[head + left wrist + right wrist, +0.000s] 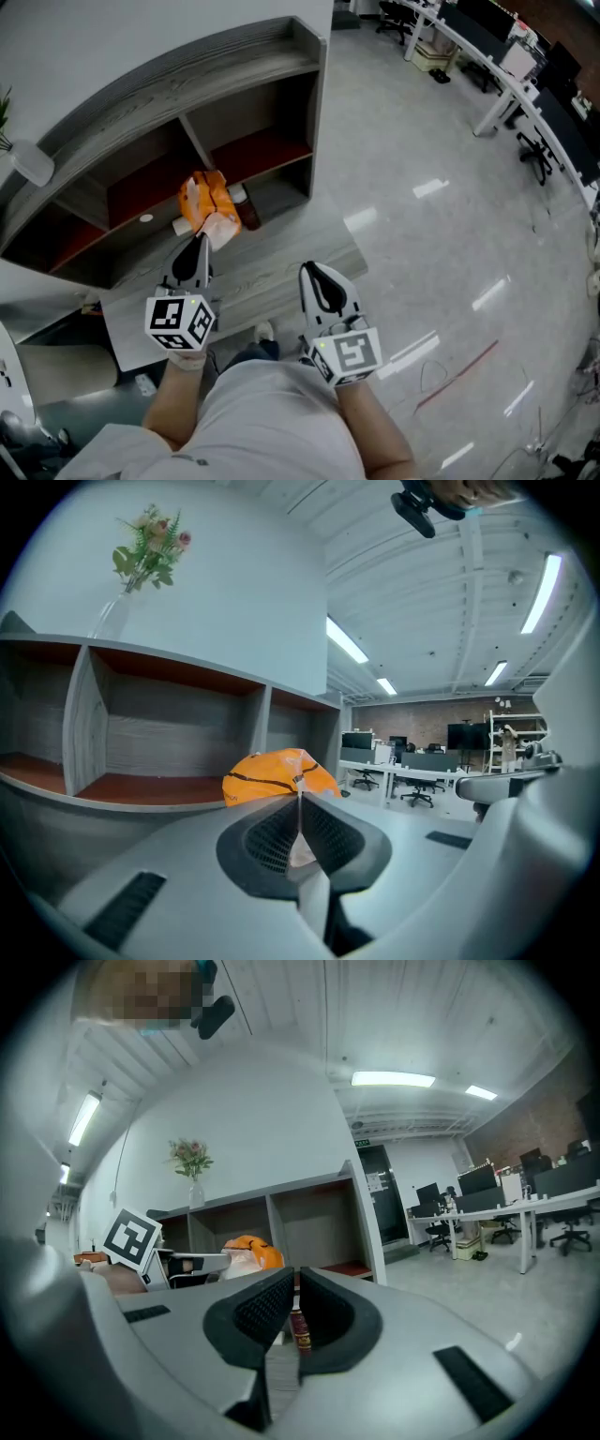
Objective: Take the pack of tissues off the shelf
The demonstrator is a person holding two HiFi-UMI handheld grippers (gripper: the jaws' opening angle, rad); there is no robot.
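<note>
One crinkly orange tissue pack [211, 206] is pinched by the left hand-held gripper [201, 240].

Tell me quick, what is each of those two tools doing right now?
Left tool: closed, pinching the edge of the orange pack of tissues.
Right tool: closed, nothing in it.

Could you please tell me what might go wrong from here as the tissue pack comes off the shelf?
1. The left gripper pinches only a thin edge of the pack of tissues, so the soft wrapper could slip free or tear.
2. The pack hangs close to a dark bottle at the shelf, and a swing might knock it over.
</note>
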